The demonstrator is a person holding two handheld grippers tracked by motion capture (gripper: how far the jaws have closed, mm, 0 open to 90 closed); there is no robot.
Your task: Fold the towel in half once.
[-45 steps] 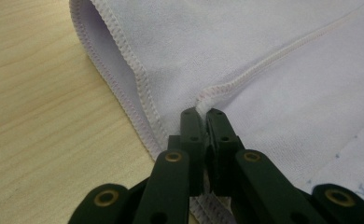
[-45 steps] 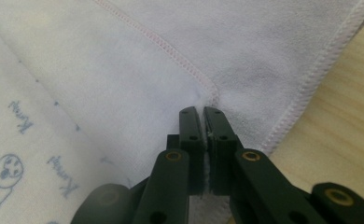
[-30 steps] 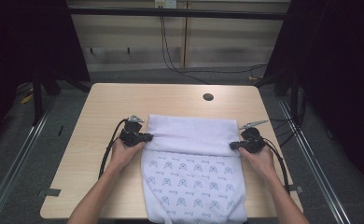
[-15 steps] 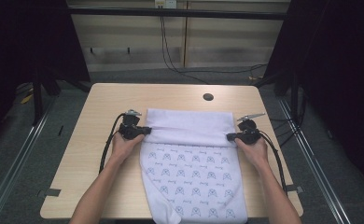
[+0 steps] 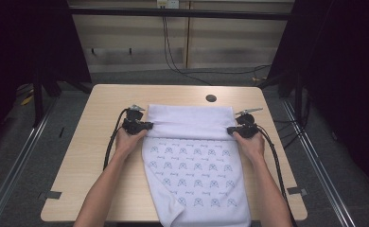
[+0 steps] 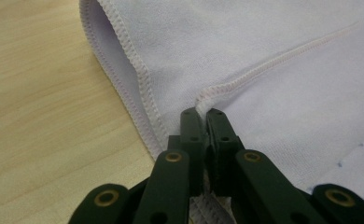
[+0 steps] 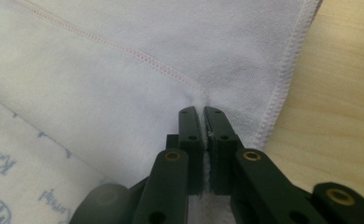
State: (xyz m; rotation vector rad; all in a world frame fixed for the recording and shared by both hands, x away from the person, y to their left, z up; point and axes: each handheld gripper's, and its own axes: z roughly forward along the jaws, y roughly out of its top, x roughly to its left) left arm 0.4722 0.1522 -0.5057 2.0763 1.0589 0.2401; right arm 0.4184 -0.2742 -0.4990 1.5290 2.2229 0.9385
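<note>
Printed across the white towel [image 5: 192,156] are rows of small blue emblems with a short script word beneath each, too small to read. Both tools pinch its folded hem: the left hand-held gripper [image 6: 202,114] is clamped on the stitched edge at one end, the right hand-held gripper [image 7: 203,112] likewise at the other. The towel lies on the wooden bench [image 5: 92,142], its near end hanging over the front edge. Since a second ago, both hands have carried the fold farther up the bench, widening the plain band.
</note>
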